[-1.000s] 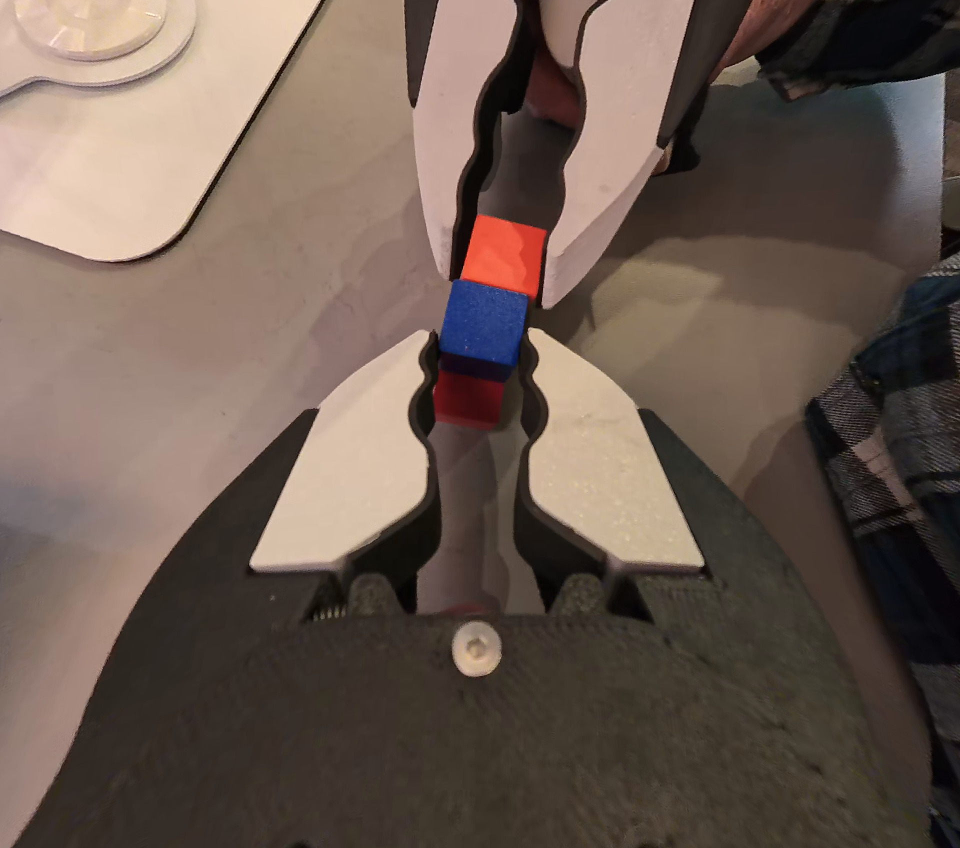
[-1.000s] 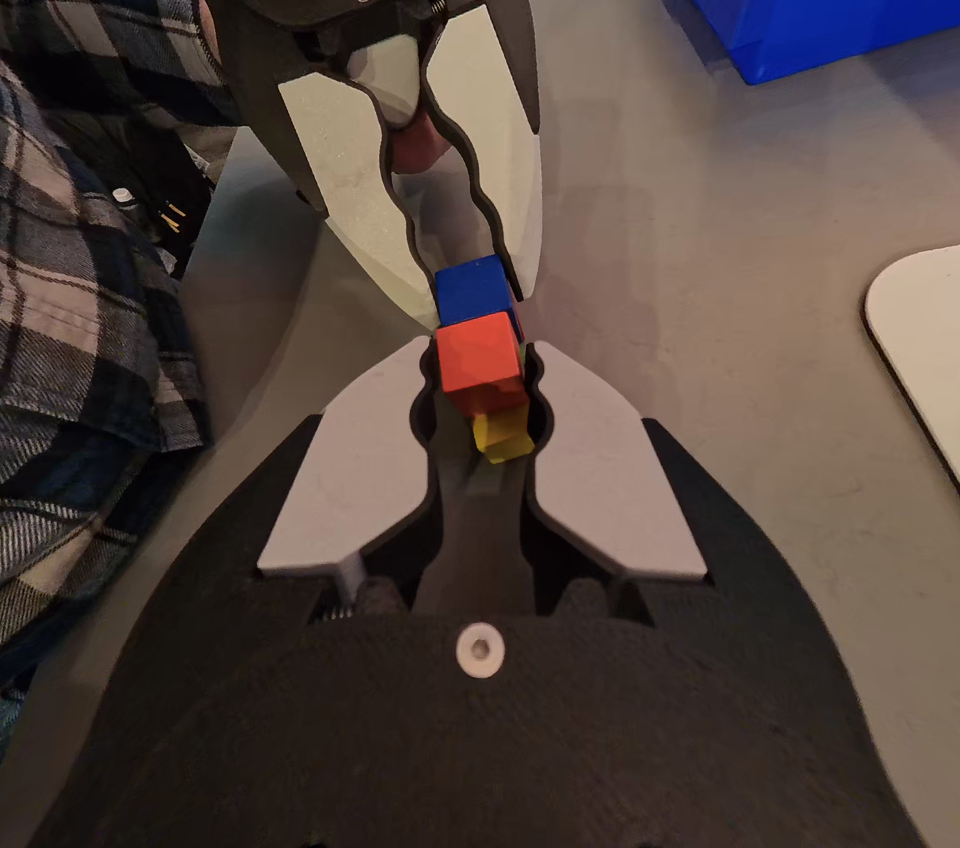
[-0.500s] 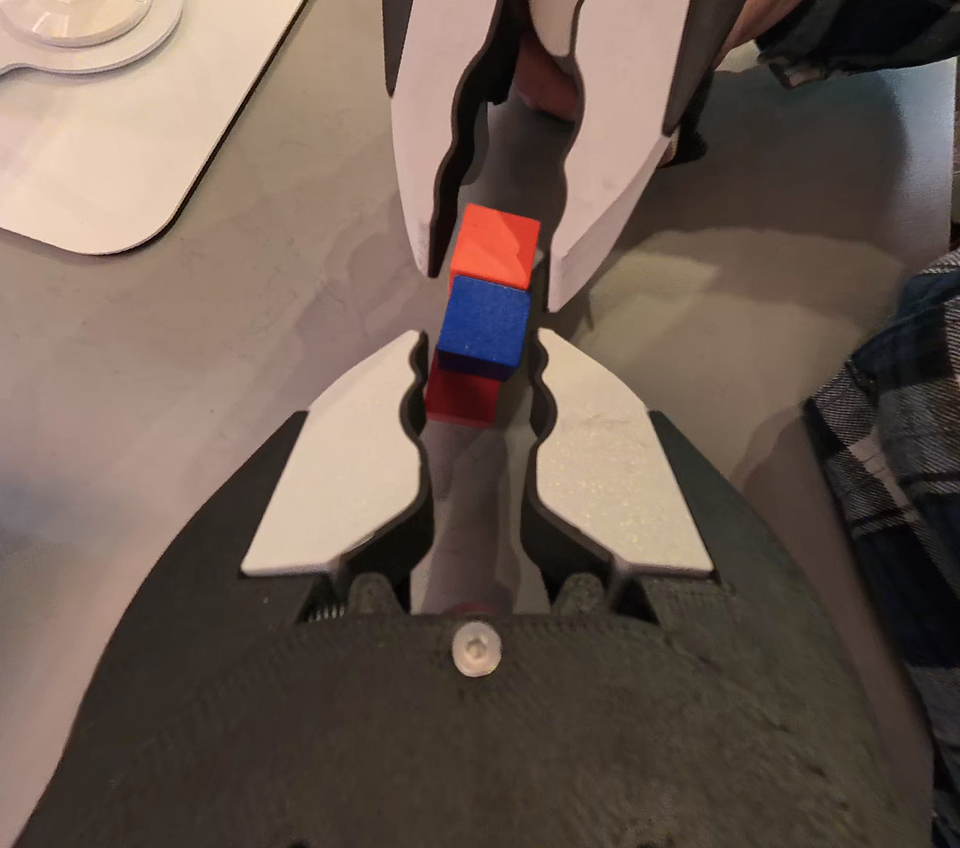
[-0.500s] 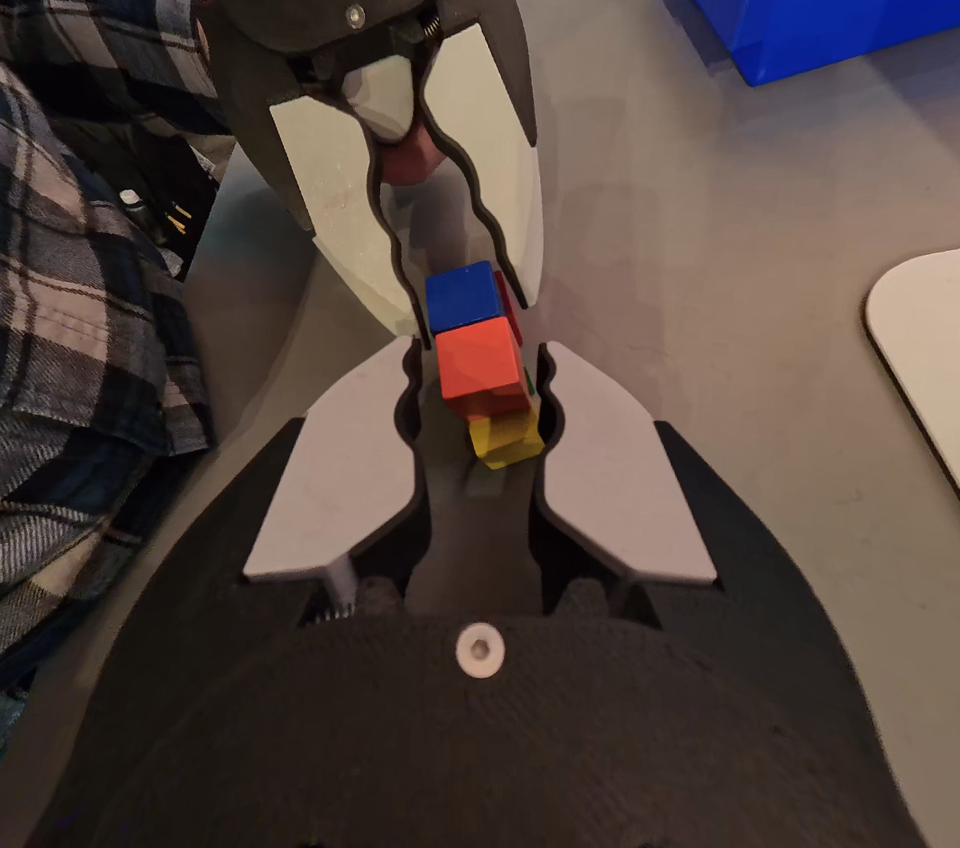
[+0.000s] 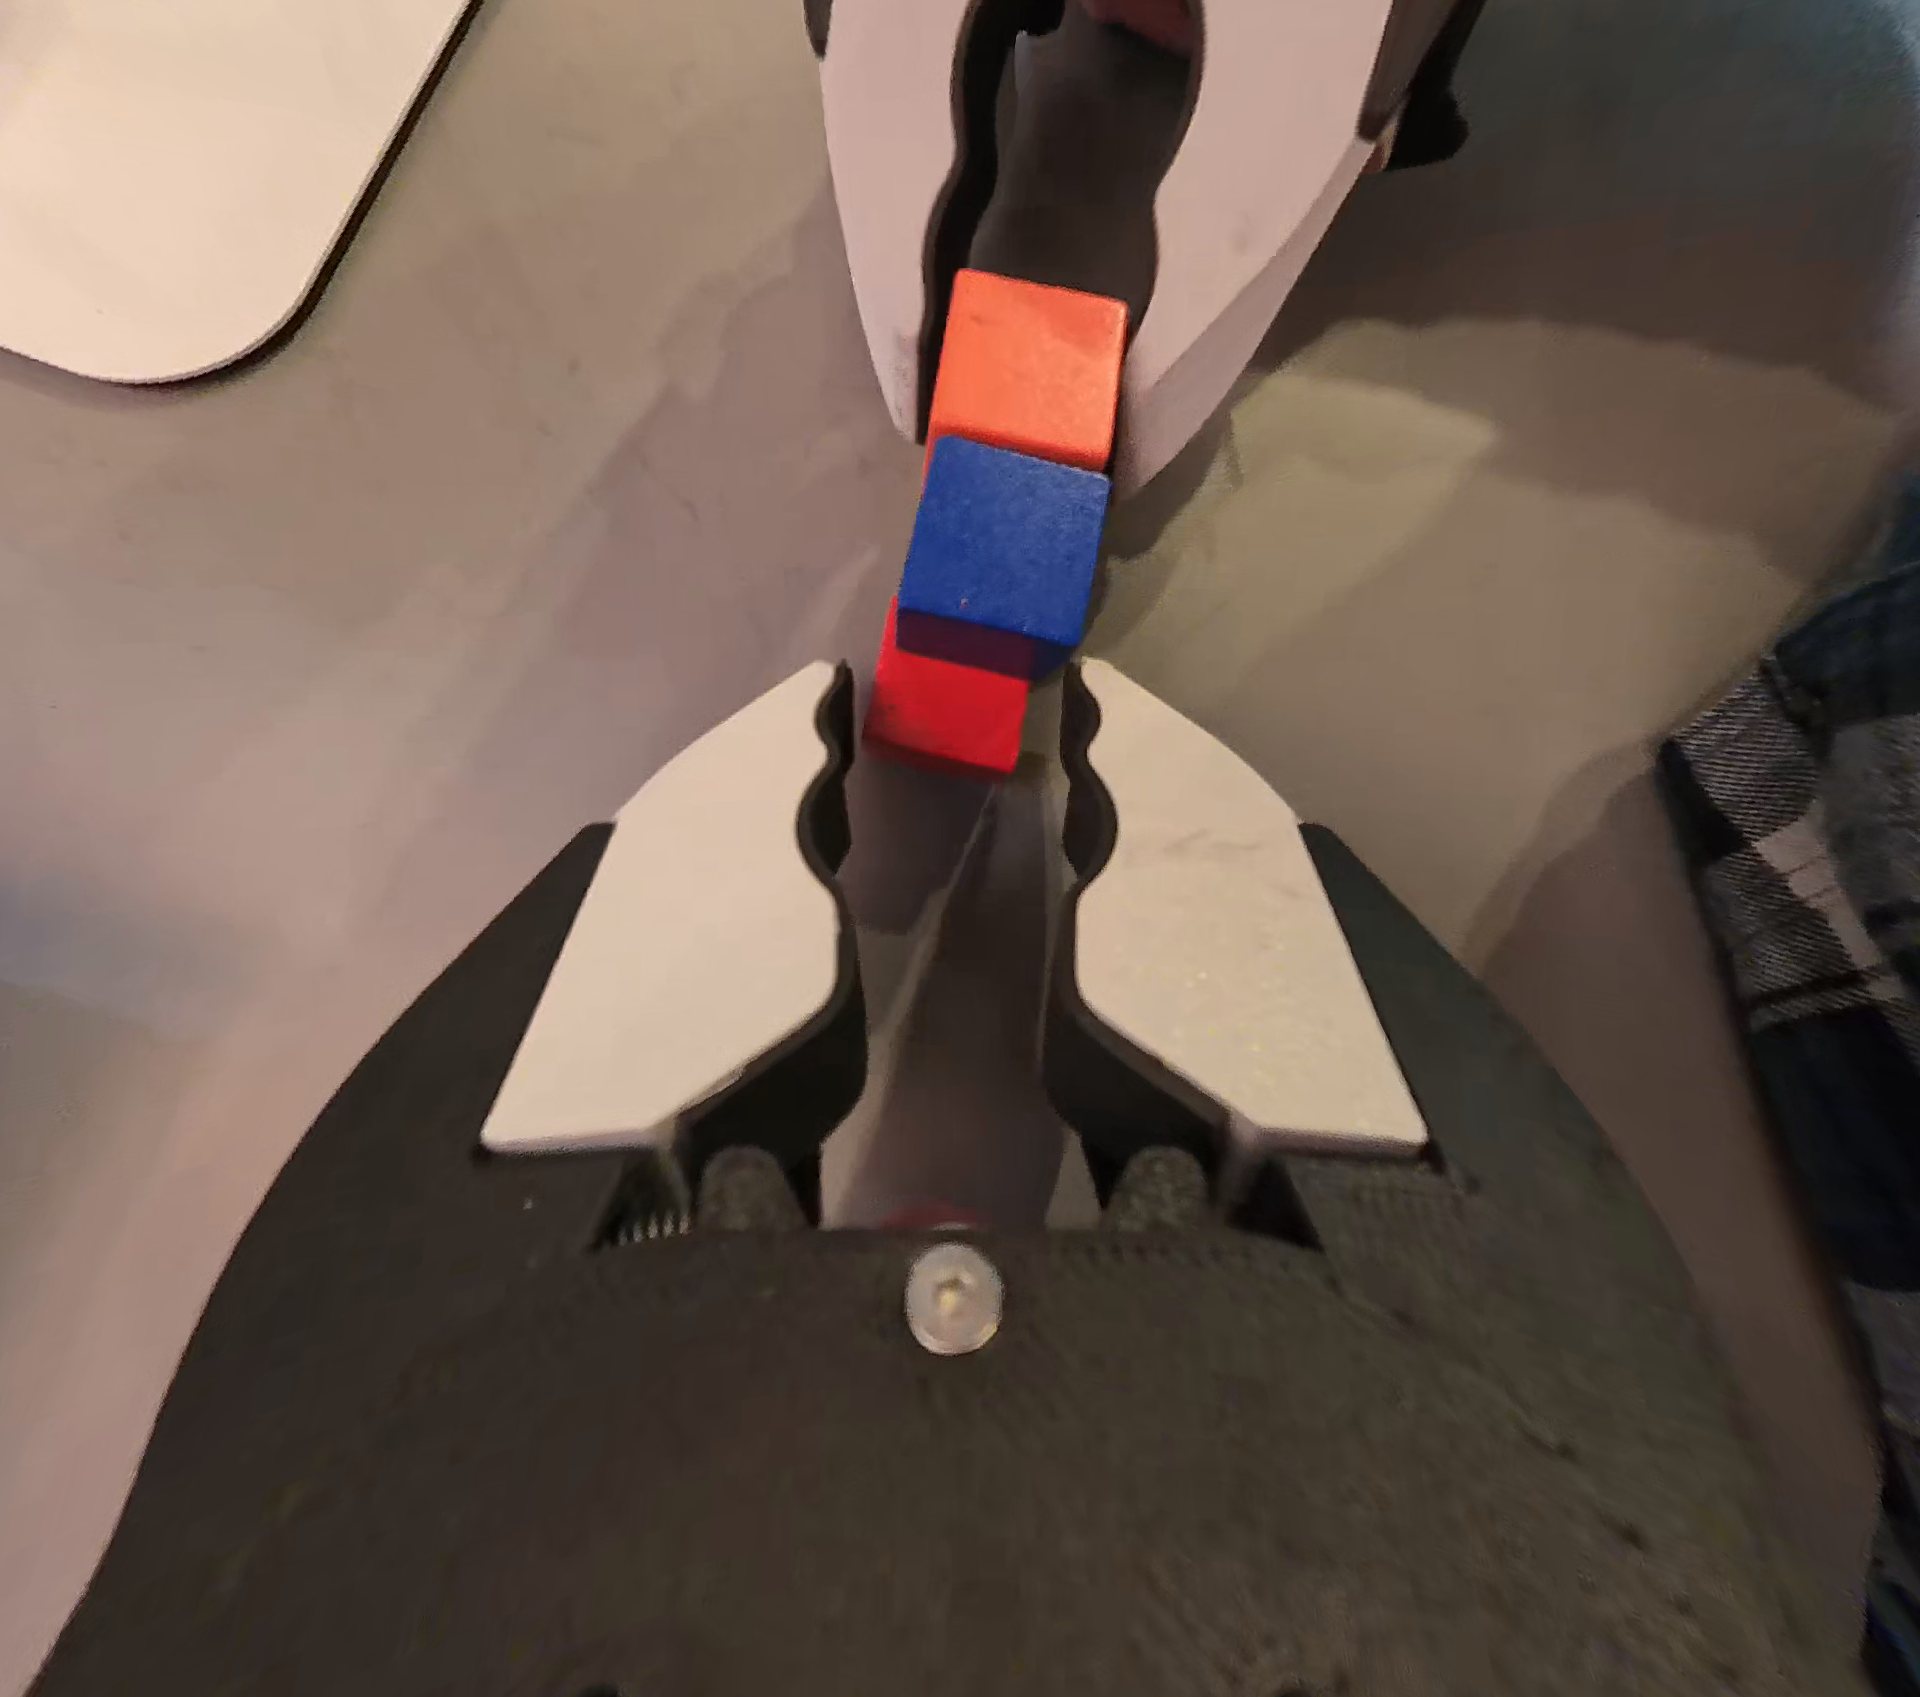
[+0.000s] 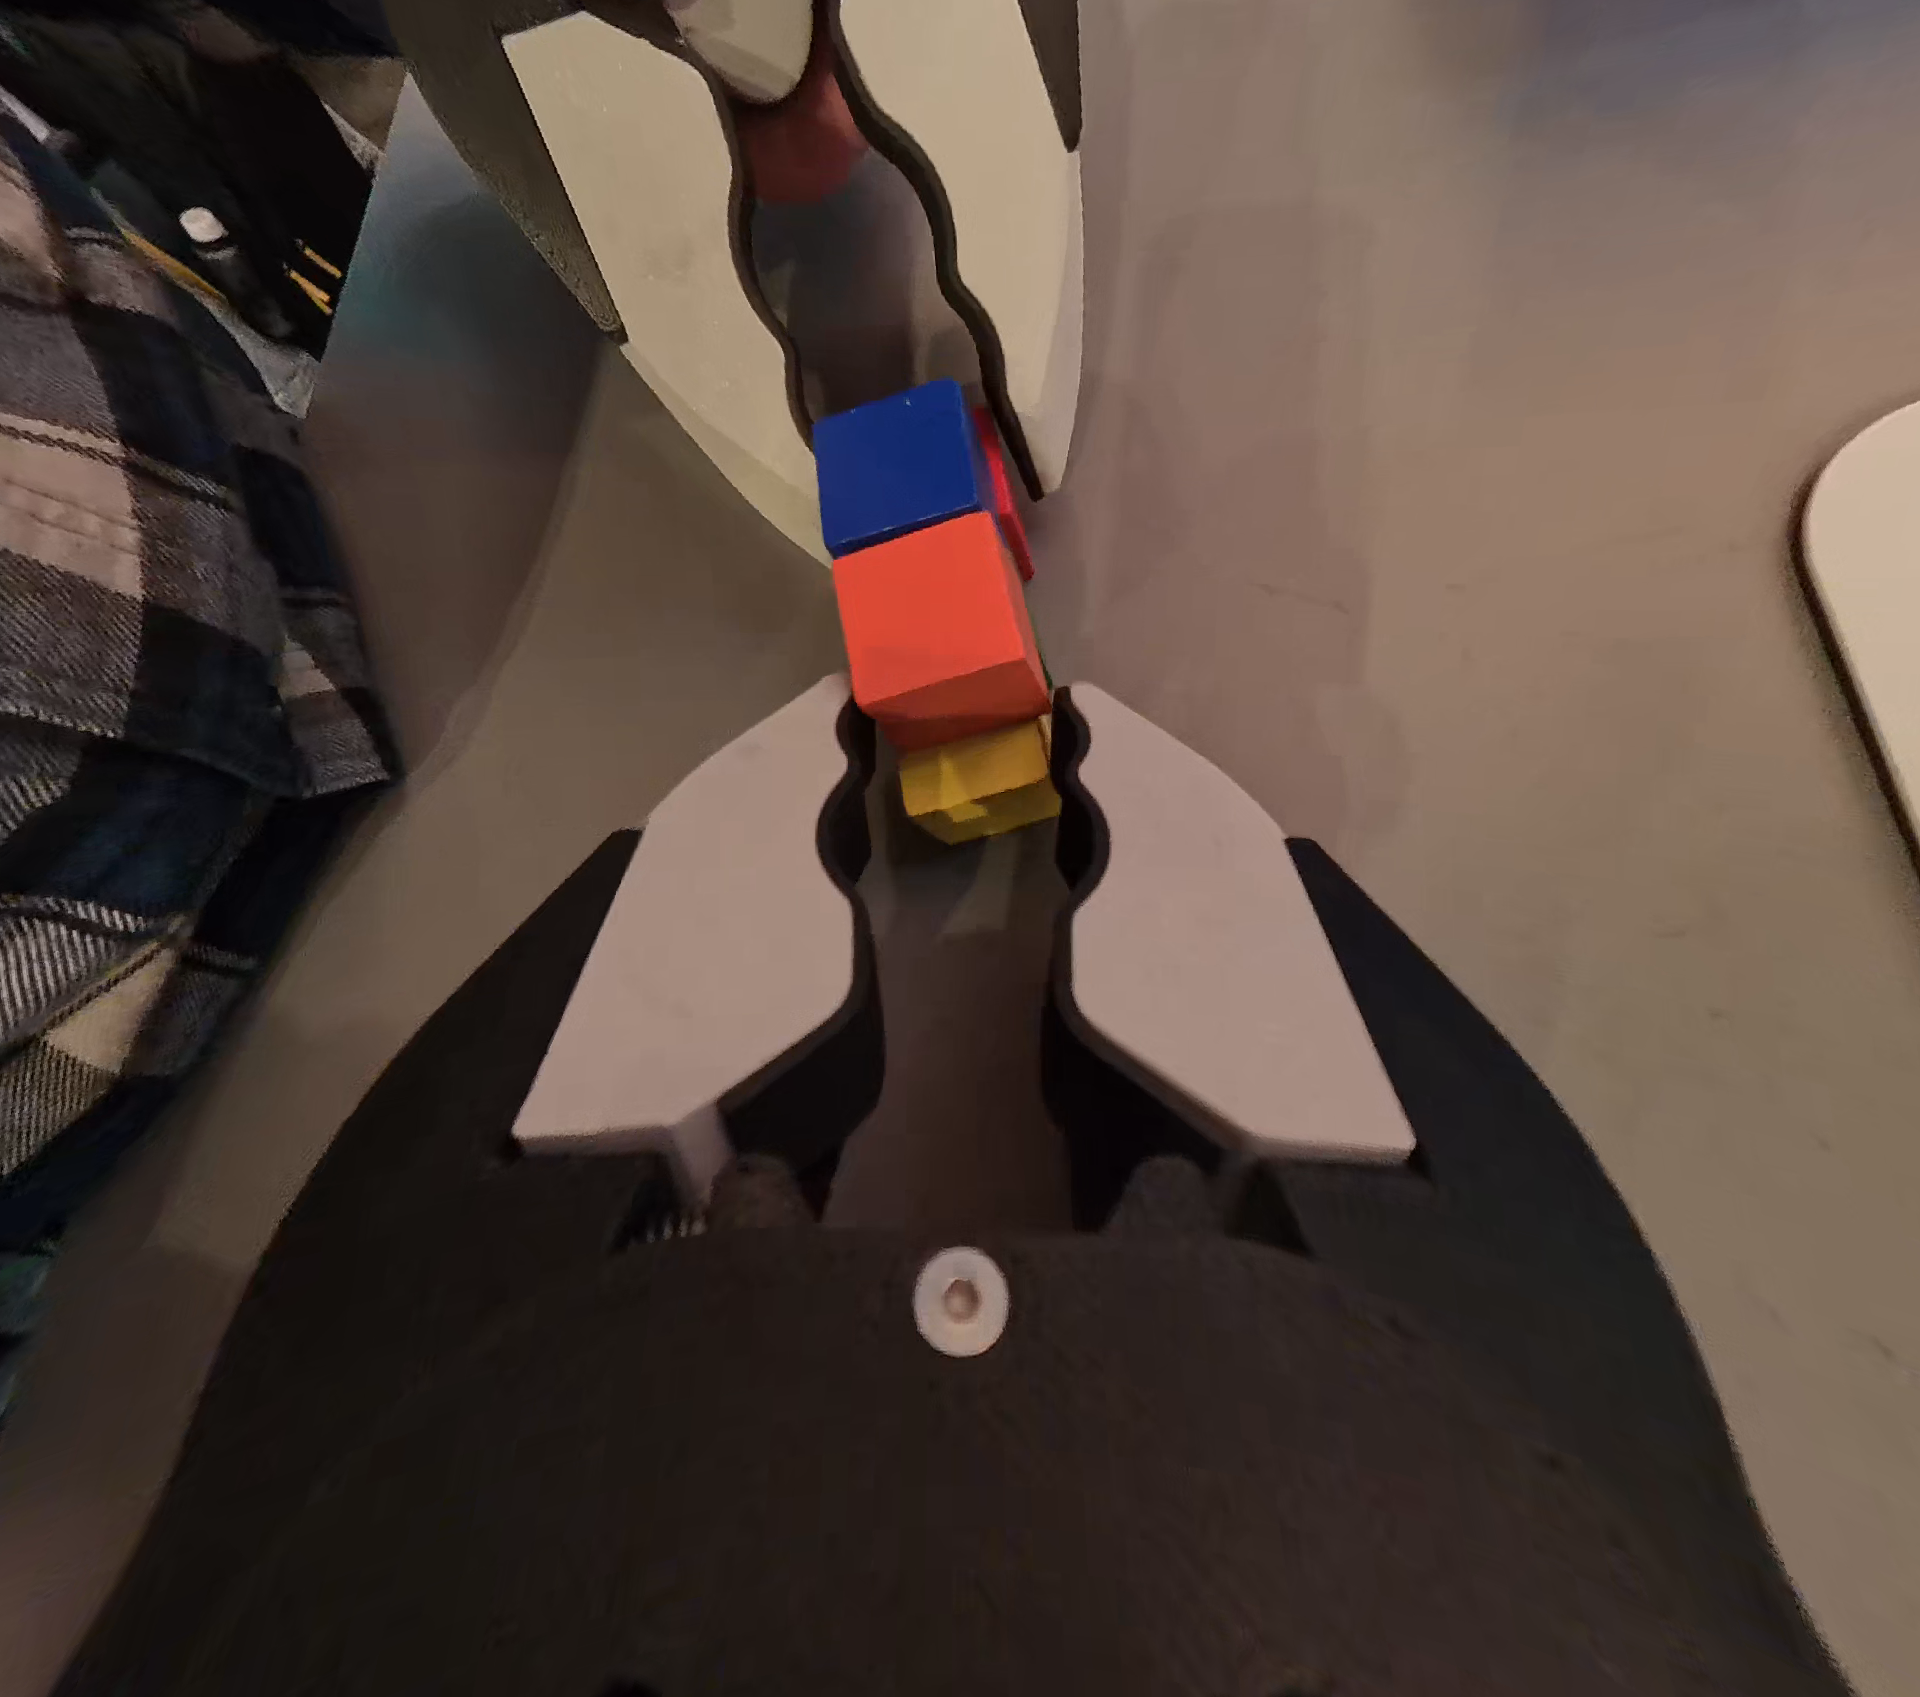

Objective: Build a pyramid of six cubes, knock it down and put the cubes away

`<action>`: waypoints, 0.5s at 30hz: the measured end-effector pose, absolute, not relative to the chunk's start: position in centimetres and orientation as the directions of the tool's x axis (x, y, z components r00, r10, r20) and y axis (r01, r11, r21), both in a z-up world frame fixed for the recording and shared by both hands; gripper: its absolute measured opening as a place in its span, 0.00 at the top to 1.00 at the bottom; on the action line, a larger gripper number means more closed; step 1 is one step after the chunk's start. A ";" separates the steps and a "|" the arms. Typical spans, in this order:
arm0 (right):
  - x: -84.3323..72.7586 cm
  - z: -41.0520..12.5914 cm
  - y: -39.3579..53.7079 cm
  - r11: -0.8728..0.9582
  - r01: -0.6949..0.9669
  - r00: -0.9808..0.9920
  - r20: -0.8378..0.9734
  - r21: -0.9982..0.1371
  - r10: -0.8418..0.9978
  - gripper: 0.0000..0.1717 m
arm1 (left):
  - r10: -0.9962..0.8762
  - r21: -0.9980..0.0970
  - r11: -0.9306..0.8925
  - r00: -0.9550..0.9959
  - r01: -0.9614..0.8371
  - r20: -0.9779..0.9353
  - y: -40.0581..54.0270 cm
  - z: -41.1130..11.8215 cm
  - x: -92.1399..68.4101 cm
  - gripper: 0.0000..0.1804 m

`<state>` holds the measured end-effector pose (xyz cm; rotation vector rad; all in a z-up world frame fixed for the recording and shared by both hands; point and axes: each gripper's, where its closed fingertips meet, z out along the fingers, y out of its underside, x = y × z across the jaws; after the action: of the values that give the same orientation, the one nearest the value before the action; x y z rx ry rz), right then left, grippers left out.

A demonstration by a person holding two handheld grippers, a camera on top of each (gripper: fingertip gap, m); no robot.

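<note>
On the counter (image 5: 416, 608), the right hand-held gripper (image 6: 958, 702) squeezes the orange cube (image 6: 935, 619), the left hand-held gripper (image 5: 961, 681) stands open around the red cube (image 5: 940, 712), and the lower cubes are mostly hidden.

No writing, label, brand, number or sign can be read in either view.
</note>
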<state>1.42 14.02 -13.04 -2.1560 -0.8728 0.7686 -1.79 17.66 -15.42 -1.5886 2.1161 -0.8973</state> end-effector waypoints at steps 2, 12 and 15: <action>1.4 -13.1 14.0 -0.546 0.363 0.601 -0.258 -0.755 0.757 0.82 | -0.943 -0.663 0.181 -0.320 -0.727 0.094 17.5 -15.6 -1.8 0.81; 1.3 -12.9 13.9 -0.556 0.359 0.603 -0.269 -0.750 0.751 0.81 | -0.940 -0.664 0.176 -0.325 -0.727 0.107 17.5 -15.9 -1.6 0.83; 1.4 -12.7 14.0 -0.558 0.349 0.606 -0.273 -0.753 0.747 0.75 | -0.939 -0.659 0.170 -0.323 -0.733 0.117 17.5 -16.0 -1.6 0.77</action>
<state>1.43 13.97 -12.72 -2.1677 -0.8603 0.7755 -1.60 17.50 -16.00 -1.5963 2.1342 -0.9137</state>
